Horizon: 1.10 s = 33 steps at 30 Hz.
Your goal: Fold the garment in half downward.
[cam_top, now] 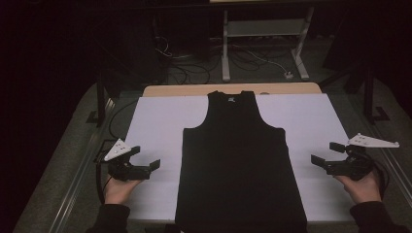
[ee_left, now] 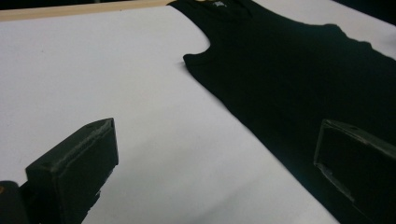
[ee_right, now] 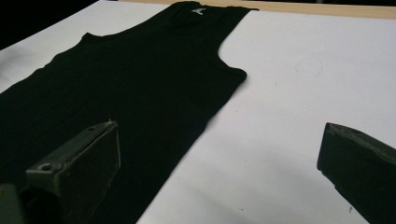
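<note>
Tank top (cam_top: 241, 160) flat mid-table on the sheet (cam_top: 160, 121), neck twd far edge, hem at near edge. Left gripper (cam_top: 145, 156) just left of it, right gripper (cam_top: 324, 153) to its right, both over bare sheet, apart from the fabric. Table edge (cam_top: 184, 90) behind.

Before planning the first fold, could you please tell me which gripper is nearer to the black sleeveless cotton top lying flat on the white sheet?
Left, narrowly. The left gripper hovers just off the black sleeveless cotton top, beside its left edge; the right gripper sits slightly farther off the right edge. Neither touches it.
</note>
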Each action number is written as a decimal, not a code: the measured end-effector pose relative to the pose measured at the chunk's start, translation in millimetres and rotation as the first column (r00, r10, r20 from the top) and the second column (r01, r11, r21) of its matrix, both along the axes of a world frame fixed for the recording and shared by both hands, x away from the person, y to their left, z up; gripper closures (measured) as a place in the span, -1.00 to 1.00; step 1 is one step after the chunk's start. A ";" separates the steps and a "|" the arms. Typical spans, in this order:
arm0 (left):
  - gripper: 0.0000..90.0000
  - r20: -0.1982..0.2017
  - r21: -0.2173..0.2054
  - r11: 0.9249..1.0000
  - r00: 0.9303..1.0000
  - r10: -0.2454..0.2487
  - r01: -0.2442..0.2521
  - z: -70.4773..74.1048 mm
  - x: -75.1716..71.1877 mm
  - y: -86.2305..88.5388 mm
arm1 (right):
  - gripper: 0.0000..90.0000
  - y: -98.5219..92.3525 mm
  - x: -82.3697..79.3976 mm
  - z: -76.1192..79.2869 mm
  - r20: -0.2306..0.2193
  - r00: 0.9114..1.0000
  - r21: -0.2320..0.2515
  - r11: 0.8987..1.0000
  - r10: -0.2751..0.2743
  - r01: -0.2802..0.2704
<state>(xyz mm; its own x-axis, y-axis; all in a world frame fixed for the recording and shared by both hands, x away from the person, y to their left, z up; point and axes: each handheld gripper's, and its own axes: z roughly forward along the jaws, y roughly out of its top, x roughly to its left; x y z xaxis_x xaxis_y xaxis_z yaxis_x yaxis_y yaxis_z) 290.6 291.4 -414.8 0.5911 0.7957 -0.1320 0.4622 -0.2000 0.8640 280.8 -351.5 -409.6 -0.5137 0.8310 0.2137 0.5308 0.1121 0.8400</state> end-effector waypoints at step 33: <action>-1.00 0.019 0.017 1.000 0.999 -0.025 0.025 4.7 9.1 -9.0 | -1.00 5.7 9.2 6.1 -0.007 1.000 -0.026 0.999 0.029 -0.029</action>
<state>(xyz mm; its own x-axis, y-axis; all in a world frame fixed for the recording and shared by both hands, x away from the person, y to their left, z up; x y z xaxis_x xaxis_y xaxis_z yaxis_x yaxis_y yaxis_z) 299.7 282.3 -410.1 0.6133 0.7826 -0.1068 0.4399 -0.2261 0.8691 290.0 -345.8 -403.5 -0.5366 0.8210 0.1950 0.5321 0.1498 0.8333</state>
